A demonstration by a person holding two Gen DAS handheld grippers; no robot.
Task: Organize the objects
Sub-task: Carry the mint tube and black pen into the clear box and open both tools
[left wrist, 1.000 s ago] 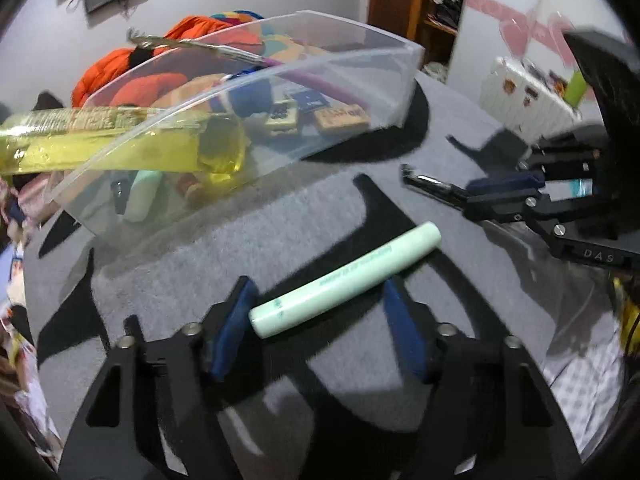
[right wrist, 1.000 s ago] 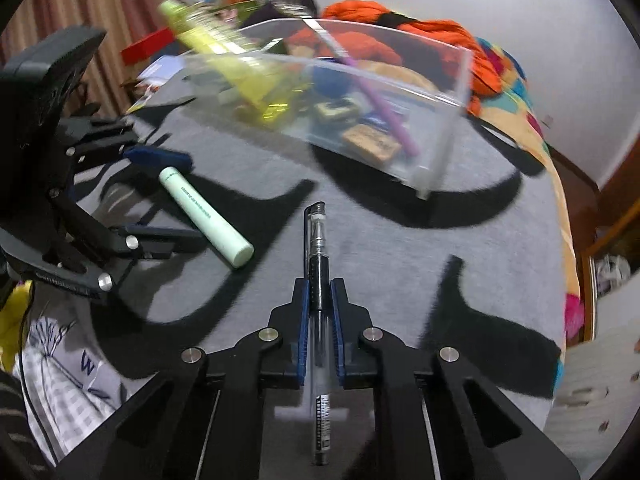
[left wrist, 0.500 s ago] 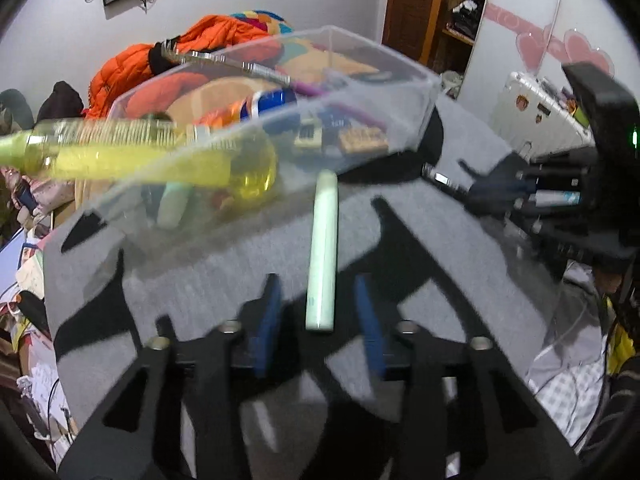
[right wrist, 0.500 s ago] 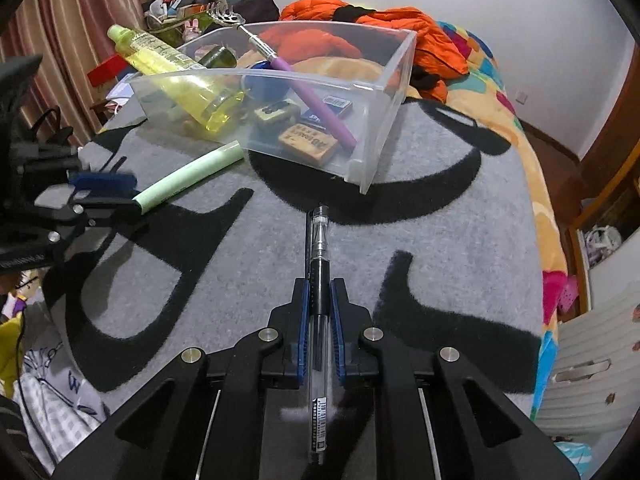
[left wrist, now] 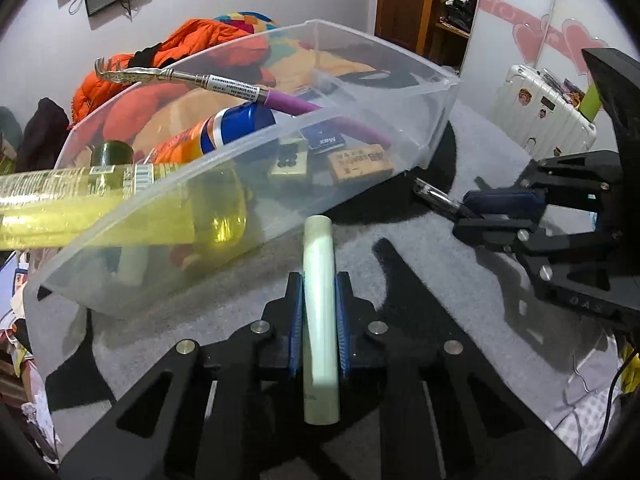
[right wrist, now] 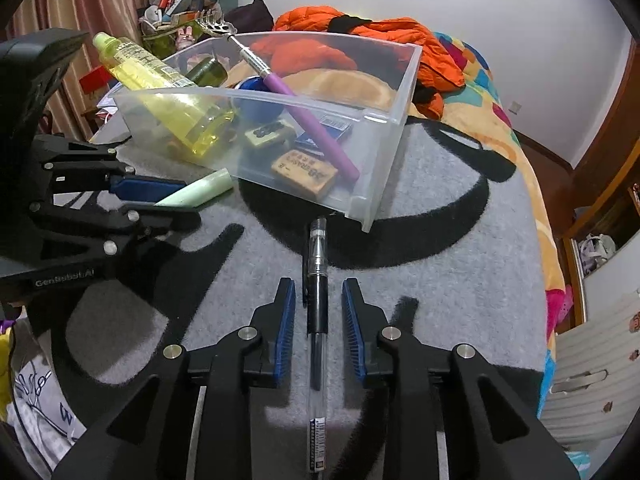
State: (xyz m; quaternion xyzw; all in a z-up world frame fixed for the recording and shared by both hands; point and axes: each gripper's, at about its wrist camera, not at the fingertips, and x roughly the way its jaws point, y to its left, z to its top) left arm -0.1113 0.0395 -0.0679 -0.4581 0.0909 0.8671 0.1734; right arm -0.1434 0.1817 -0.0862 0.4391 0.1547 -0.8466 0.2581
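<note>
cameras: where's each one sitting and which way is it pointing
Left wrist: on the left gripper, facing the clear bin, its fingers shut on the green tube; right gripper shows at right.
Right wrist: on the right gripper, facing the bin over the pen, fingers apart; left gripper at left.
Shared: bin, tube, pen, yellow bottle.

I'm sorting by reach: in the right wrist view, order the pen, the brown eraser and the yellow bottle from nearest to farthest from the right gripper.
1. Pen: lying between the right gripper's open fingers.
2. Brown eraser: ahead, inside the clear bin, near its front wall.
3. Yellow bottle: farthest, upper left, leaning over the bin's rim.
</note>
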